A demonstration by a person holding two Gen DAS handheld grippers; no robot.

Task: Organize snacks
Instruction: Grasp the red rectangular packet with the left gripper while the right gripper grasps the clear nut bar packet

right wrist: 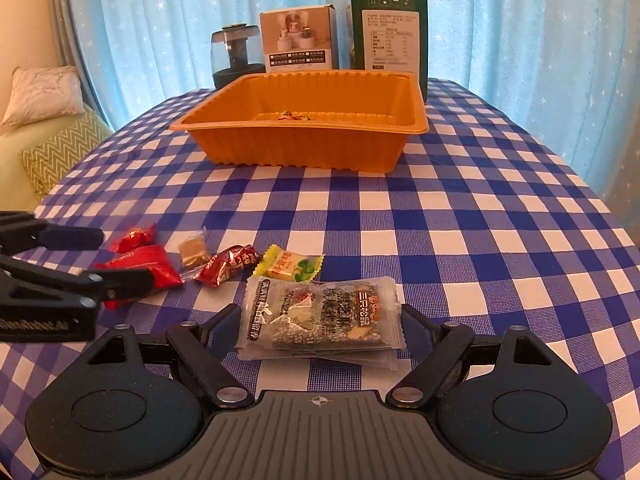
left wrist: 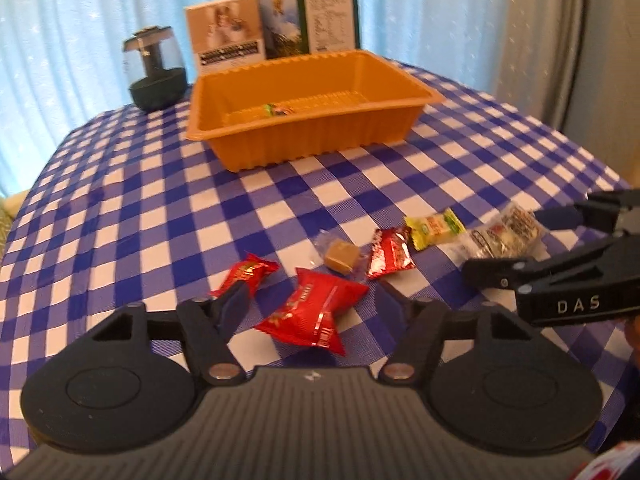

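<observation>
An orange tray [left wrist: 304, 136] [right wrist: 300, 148] stands mid-table with one small wrapped candy [left wrist: 276, 110] inside. Loose snacks lie in a row on the checked cloth. My left gripper [left wrist: 312, 300] is open, its fingers on either side of a large red packet [left wrist: 316, 312] [right wrist: 140, 264]. My right gripper [right wrist: 320, 320] is open around a clear-wrapped nut bar [right wrist: 320, 320] [left wrist: 500, 236]. Between them lie a small red candy [left wrist: 248, 276], a brown caramel [left wrist: 340, 258], a red sachet [left wrist: 390, 258] [right wrist: 228, 264] and a yellow-green candy [left wrist: 434, 226] [right wrist: 290, 266].
At the table's back stand a dark glass jar [left wrist: 156, 68] [right wrist: 236, 56], a white box [left wrist: 228, 32] [right wrist: 298, 40] and a green box [left wrist: 330, 14] [right wrist: 388, 32]. A sofa with cushions [right wrist: 44, 120] is to the left. Blue curtains hang behind.
</observation>
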